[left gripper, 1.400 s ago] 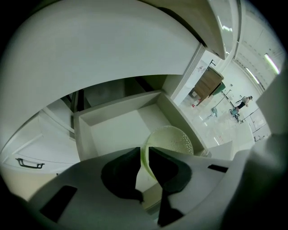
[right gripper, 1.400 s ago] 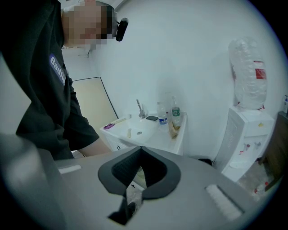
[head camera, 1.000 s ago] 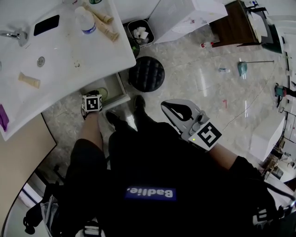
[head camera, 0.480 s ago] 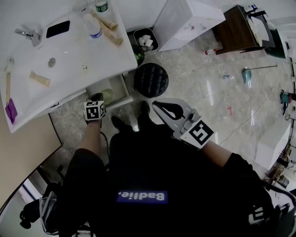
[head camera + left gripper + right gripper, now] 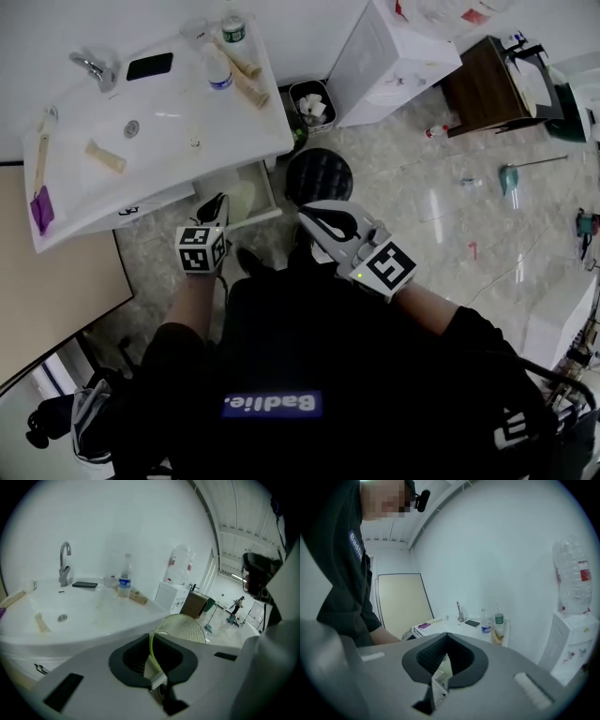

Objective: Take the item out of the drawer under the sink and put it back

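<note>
Left jaws: the left gripper (image 5: 153, 638) is clamped on the thin rim of a pale green bowl (image 5: 185, 628), and the rim runs edge-on between the pads.
Bowl: it is held in the air, its dimpled body sticking out past the jaw tips. In the head view it shows over the open drawer (image 5: 273, 193).
Right jaws: the tips of the right gripper (image 5: 446, 635) are together with nothing between them. It hangs just right of the left gripper, and the two are apart.
Sink edge: the front lip of the white sink top (image 5: 164, 141) lies close beyond the bowl and curves away to the left.
On the sink top: a faucet (image 5: 64, 564), a dark phone (image 5: 85, 585) and a water bottle (image 5: 124, 580) stand near the back wall, well away from the lip.
Drawer: it is pulled out below the sink's right front corner.
Floor: a round black stool (image 5: 320, 175) stands just right of the drawer, with a waste bin (image 5: 309, 103) behind it. Bare pale floor opens to the right.
Left side: a beige panel (image 5: 47, 281) closes that side.
</note>
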{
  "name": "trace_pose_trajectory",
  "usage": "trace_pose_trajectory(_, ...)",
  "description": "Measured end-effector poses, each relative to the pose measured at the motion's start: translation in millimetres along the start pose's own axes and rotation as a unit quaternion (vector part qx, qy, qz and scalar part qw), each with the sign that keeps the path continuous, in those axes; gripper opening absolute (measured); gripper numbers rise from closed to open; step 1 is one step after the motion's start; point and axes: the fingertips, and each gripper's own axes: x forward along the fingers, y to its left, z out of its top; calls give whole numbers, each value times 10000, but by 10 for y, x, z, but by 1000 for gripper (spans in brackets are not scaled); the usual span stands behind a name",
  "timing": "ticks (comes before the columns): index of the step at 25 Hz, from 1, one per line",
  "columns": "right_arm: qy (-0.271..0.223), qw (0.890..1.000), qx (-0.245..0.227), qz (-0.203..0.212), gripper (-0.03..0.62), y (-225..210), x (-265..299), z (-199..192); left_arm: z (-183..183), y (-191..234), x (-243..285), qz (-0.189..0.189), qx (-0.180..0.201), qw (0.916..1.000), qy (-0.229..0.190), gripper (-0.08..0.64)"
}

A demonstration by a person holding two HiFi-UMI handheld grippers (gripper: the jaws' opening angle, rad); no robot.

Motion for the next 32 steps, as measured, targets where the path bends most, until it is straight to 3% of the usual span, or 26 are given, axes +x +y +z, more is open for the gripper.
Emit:
trace_pose_trajectory(5, -64, 9999, -129, 92, -5, 96, 88, 107, 430, -300, -506, -200, -39, 9976, -666, 23)
trace_pose_trajectory(10, -180, 9992, -307, 169, -5, 181, 163, 226, 797, -531, -952, -290, 198, 9930, -1126, 23)
trace_pose_trajectory(20, -355, 9981, -420, 291, -5, 317, 319, 417, 1367, -749, -1751, -338, 338, 9785, -2007, 23)
trace_pose_trajectory(27, -356, 9979, -414, 359, -5, 352, 345, 445, 1553, -876, -2099, -324, 517, 9707, -2325, 23)
trace_pose_trajectory(32, -315, 9979, -410, 400, -5, 372, 394, 430, 1541, -899, -2129, -349, 468, 9701, -2355, 23)
